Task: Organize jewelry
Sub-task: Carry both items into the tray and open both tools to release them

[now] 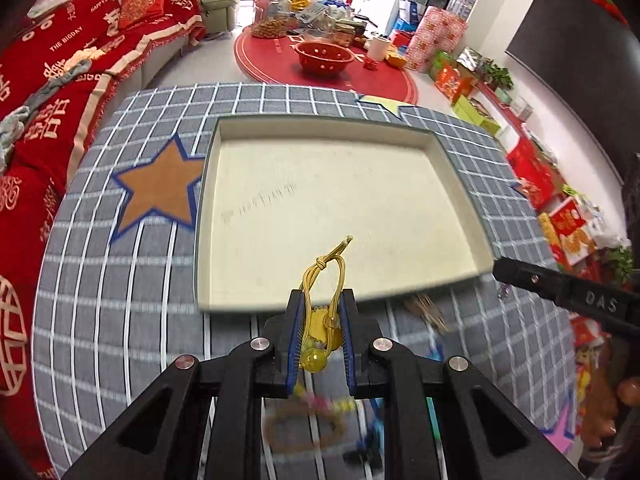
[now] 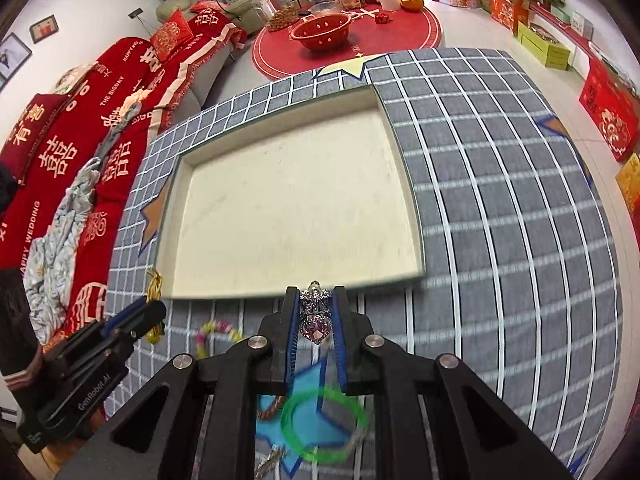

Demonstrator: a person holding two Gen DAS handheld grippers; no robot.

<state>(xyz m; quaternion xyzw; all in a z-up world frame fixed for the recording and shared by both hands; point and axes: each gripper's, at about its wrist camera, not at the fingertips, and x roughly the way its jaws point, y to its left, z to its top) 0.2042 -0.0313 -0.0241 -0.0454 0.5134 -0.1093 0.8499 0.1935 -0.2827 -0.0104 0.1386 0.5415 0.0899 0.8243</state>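
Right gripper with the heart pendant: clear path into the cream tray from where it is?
Probably yes. The right gripper, shut on the heart pendant, sits just short of the cream tray's near rim. The tray looks bare, and the left gripper is off to the side, not in between.

We count one cream tray [image 1: 460, 184], two grippers, the left gripper [image 1: 320, 300] and the right gripper [image 2: 316, 294], one yellow hair tie [image 1: 322, 320], one jewelled heart brooch [image 2: 316, 320], and one green bangle [image 2: 322, 424].
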